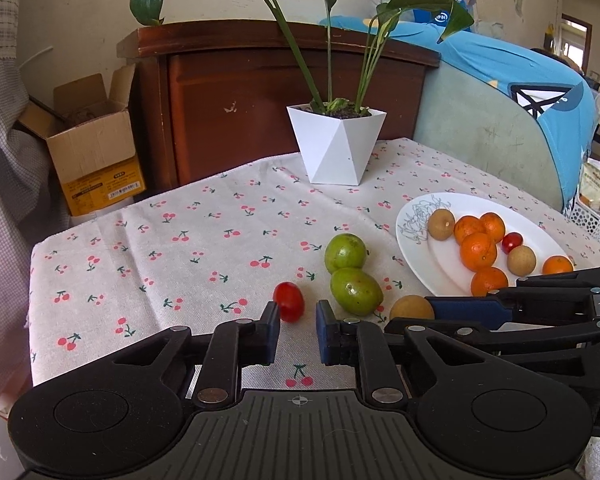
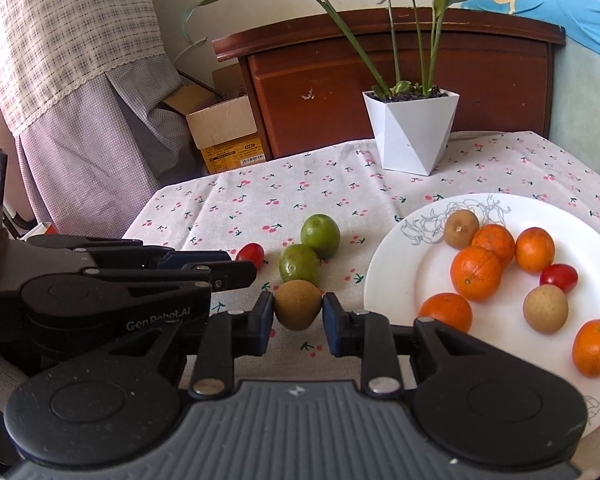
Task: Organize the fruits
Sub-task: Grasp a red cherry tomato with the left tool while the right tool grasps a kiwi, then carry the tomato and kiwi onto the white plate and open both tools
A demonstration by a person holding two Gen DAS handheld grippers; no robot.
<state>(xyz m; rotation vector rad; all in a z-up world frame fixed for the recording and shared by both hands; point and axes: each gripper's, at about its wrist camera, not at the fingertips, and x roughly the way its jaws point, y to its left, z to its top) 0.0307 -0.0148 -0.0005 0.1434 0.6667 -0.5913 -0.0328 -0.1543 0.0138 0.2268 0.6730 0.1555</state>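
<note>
On the cherry-print cloth a red cherry tomato (image 1: 289, 302) lies at the very tips of my left gripper (image 1: 298, 312). The jaws stand narrow around it and it rests against the left pad; contact with the right pad is hard to judge. My right gripper (image 2: 299, 312) is shut on a brown longan (image 2: 298, 306), held just above the cloth. Two green fruits (image 1: 346, 252) (image 1: 356, 291) lie touching each other just beyond both grippers. At the right, a white plate (image 2: 420, 264) carries several oranges, two longans and one cherry tomato.
A white faceted plant pot (image 1: 336, 144) stands at the back of the table, its long leaves arching overhead. Behind it is a dark wooden cabinet (image 1: 260, 92). An open cardboard box (image 1: 96, 148) sits on the floor past the table's left edge. A blue-covered seat (image 1: 520, 92) borders the right.
</note>
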